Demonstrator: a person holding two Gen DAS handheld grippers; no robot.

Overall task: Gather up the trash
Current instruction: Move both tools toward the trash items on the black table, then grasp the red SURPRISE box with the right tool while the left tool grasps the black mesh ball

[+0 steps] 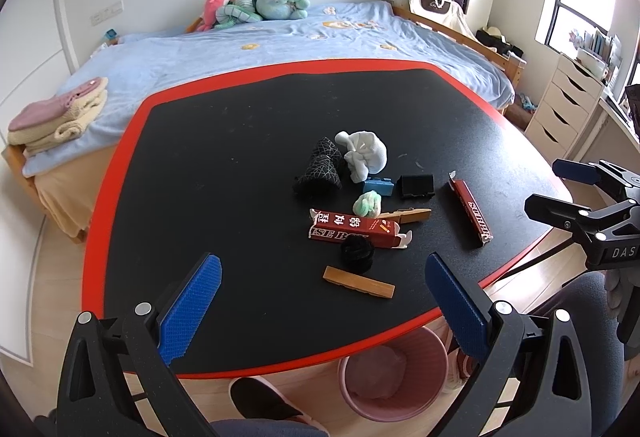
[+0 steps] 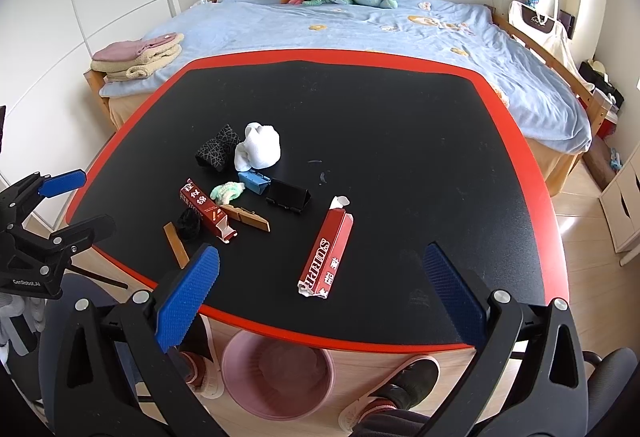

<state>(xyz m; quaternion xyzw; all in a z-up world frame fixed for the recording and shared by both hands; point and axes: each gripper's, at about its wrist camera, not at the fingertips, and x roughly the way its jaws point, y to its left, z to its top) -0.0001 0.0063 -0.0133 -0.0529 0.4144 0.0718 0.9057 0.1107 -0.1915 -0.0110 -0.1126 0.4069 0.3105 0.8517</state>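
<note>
Two torn red cartons lie on the black table: one (image 1: 354, 228) (image 2: 206, 211) in the clutter, one (image 1: 471, 211) (image 2: 326, 255) apart to the right. A crumpled green-white paper ball (image 1: 367, 204) (image 2: 227, 191) lies between them and a white sock bundle (image 1: 364, 155) (image 2: 258, 146). A pink bin (image 1: 394, 377) (image 2: 278, 377) stands on the floor under the table's near edge. My left gripper (image 1: 322, 311) is open and empty above the near edge. My right gripper (image 2: 320, 295) is open and empty, just short of the right carton.
Black patterned socks (image 1: 320, 167), a black fuzzy ball (image 1: 357, 253), a blue clip (image 1: 378, 185), a black clip (image 1: 416, 185), a wooden clothespin (image 1: 406, 215) and a wooden strip (image 1: 358, 281) lie in the clutter. A bed (image 2: 360, 33) is behind the red-rimmed table (image 1: 120, 165).
</note>
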